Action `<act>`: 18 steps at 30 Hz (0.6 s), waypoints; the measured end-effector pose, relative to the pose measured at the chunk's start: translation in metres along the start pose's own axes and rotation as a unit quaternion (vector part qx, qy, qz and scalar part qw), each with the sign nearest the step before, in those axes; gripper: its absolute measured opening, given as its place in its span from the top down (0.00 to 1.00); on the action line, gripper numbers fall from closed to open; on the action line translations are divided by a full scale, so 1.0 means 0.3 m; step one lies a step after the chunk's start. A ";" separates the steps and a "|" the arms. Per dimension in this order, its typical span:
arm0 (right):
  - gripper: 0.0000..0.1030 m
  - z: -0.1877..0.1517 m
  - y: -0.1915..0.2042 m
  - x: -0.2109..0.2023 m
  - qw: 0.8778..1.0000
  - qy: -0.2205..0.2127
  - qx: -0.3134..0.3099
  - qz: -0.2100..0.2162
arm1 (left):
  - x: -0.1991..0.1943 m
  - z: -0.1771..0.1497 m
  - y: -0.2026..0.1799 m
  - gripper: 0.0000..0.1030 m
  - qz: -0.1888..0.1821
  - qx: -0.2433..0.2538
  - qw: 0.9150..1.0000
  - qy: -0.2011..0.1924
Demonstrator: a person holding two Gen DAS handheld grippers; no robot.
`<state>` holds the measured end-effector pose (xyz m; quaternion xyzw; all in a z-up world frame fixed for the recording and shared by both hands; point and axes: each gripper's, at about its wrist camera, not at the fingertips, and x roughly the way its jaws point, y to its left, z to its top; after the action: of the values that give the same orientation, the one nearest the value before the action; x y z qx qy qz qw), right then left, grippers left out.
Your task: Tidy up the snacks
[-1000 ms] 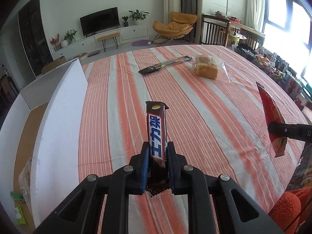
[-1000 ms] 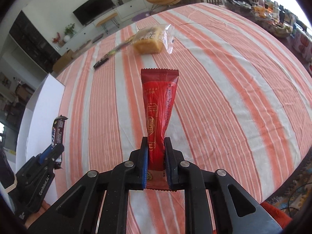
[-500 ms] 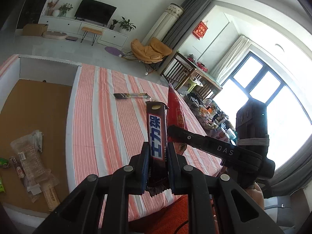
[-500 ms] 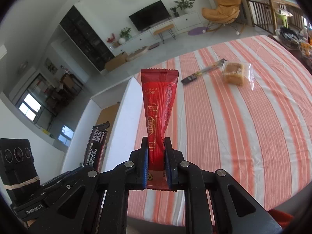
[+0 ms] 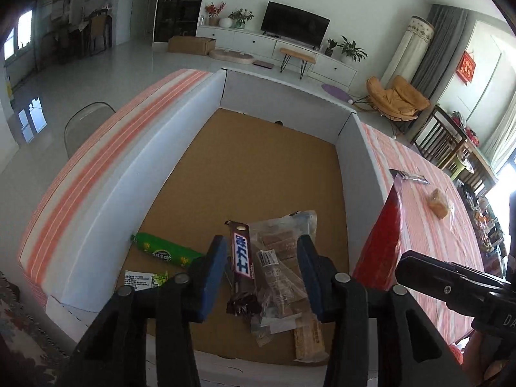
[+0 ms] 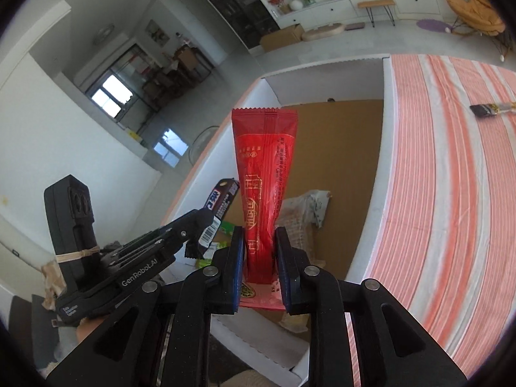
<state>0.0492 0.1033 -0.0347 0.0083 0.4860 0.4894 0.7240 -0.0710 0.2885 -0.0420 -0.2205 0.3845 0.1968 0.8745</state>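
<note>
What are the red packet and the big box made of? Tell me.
Red packet: probably glossy plastic film, given its sheen and crimped zigzag top edge. Box: matte white walls, perhaps foam board or cardboard; the brown floor looks like plain cardboard or cork.

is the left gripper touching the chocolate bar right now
Apart. In the left wrist view the left gripper has its jaws spread wide, and the chocolate bar hangs between them with box floor visible either side.
</note>
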 end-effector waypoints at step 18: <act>0.34 -0.327 -0.855 -0.396 0.898 -0.083 0.159 -0.402 | -0.042 -0.061 -0.723 0.06 -0.143 0.185 0.972 -0.037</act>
<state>0.1533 -0.1609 -0.1287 -0.0325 0.4572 0.0705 0.8860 0.0217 0.0975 0.0070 -0.1002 0.3458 0.0032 0.9329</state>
